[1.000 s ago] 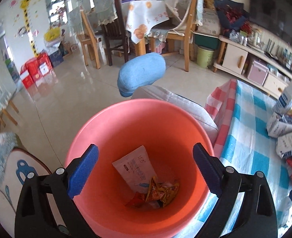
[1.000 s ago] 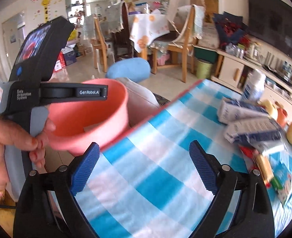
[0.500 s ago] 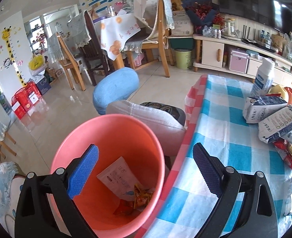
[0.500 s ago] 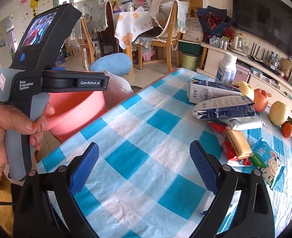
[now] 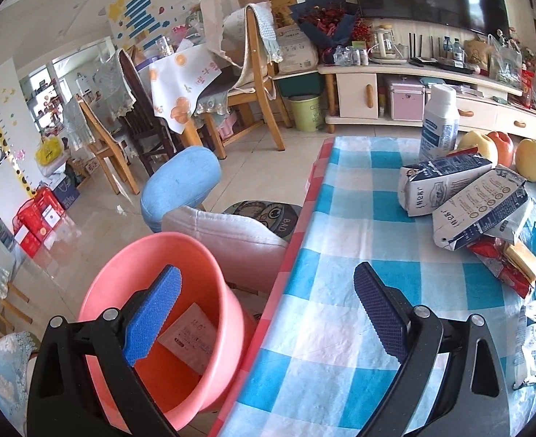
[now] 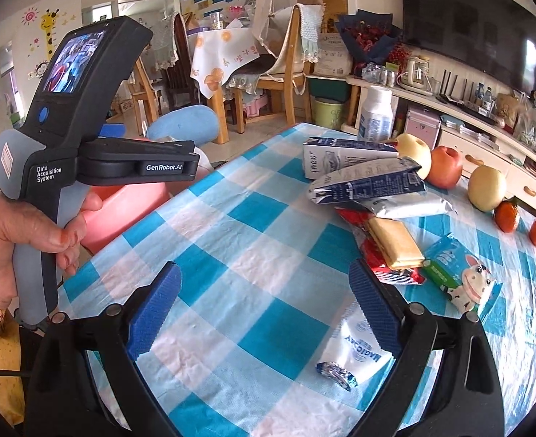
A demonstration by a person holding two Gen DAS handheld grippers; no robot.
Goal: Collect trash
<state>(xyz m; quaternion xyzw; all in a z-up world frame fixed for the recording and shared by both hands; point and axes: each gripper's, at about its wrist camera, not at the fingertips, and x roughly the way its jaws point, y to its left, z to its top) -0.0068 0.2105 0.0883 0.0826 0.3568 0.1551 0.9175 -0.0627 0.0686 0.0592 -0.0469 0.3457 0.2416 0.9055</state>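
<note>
A pink bin (image 5: 209, 276) stands on the floor by the table's left edge, with a white packet (image 5: 191, 338) inside; it also shows in the right wrist view (image 6: 122, 211). Trash lies on the blue checked tablecloth (image 6: 253, 255): milk cartons (image 6: 366, 182), a red wrapper with a wafer (image 6: 395, 244), a cow-print carton (image 6: 460, 280) and a white sachet (image 6: 355, 353). My left gripper (image 5: 264, 313) is open and empty over the table edge. My right gripper (image 6: 264, 313) is open and empty above the cloth, the sachet just beyond its right finger.
Apples (image 6: 446, 167), small oranges (image 6: 506, 216) and a white bottle (image 6: 377, 113) stand at the table's far side. A grey cushioned seat (image 5: 227, 233) and a blue stool (image 5: 180, 185) sit beside the bin. Chairs, a dining table and a TV cabinet stand further back.
Both grippers have swung right, from over the bin towards the table. The bin now sits low left in the left wrist view and more of the trash pile has come into view. Both stay open.
</note>
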